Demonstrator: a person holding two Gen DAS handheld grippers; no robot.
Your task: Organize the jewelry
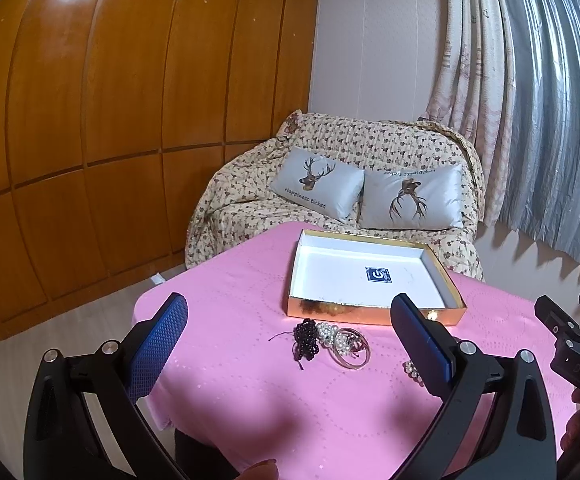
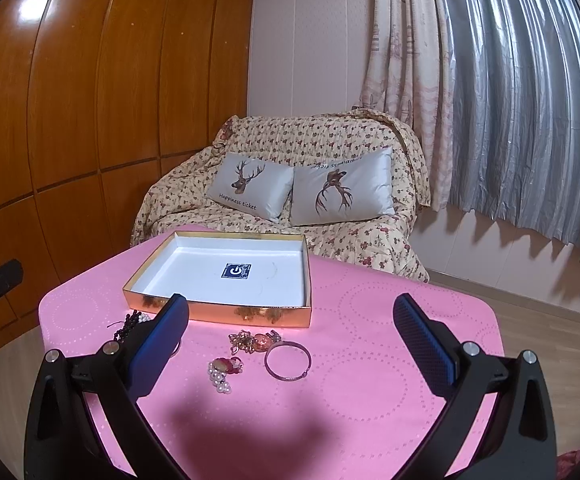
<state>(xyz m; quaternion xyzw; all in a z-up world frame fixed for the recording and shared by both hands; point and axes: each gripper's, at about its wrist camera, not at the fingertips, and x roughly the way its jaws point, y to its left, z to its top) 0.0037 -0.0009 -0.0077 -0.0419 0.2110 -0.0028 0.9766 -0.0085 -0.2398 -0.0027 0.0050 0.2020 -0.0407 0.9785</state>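
Observation:
A shallow gold box point(image 1: 370, 314) with a white inside stands open on the pink tablecloth point(image 1: 250, 392); it also shows in the right wrist view point(image 2: 250, 316). In front of it lie a black bead bracelet point(image 1: 305, 338), a pearl piece point(image 1: 330, 334) and a clear bangle point(image 1: 352, 354). In the right wrist view lie a thin ring bangle point(image 2: 288, 361), an amber charm piece point(image 2: 254, 340) and a pearl cluster point(image 2: 220, 374). My left gripper point(image 1: 290, 340) is open above the near jewelry. My right gripper point(image 2: 290, 344) is open above the bangle.
A sofa point(image 1: 330, 184) under a floral cover, with two deer cushions point(image 1: 318, 184), stands behind the table. Wooden wall panels point(image 1: 110, 100) are at the left and curtains point(image 1: 530, 100) at the right. The right gripper's body point(image 1: 574, 340) shows at the right edge of the left wrist view.

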